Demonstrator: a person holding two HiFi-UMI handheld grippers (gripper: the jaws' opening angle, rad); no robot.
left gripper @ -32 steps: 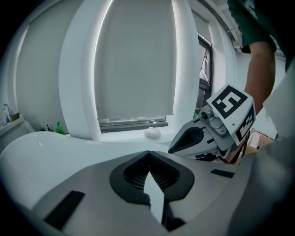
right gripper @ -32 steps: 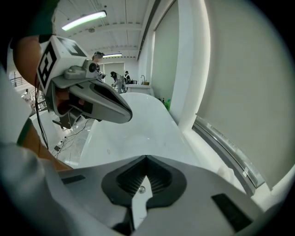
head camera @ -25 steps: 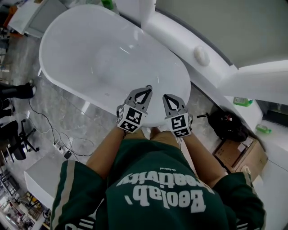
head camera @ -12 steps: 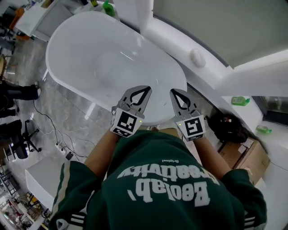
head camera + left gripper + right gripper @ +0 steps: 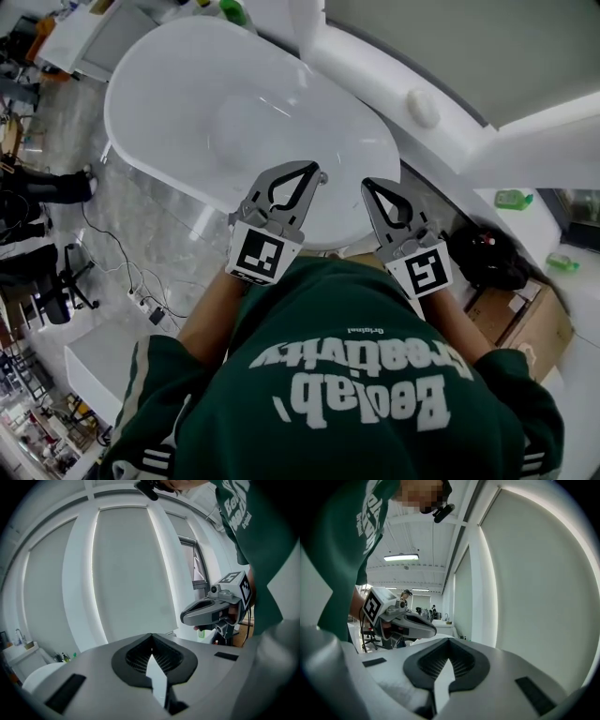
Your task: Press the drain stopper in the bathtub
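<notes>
White bathtub (image 5: 187,89) lies at twelve o'clock; my left gripper (image 5: 313,175) and right gripper (image 5: 367,186) hover over its near rim, both closed and empty.

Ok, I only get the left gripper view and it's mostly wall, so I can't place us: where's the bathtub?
Observer: Head view: the bathtub lies below; the left gripper hangs over its near rim.
Operator: Right gripper?
Observer: The right gripper is beside it, over the same rim, jaws together on nothing.
Operator: The stopper?
Observer: Head view shows only the tub's smooth white inside; I can't make a stopper out.
</notes>
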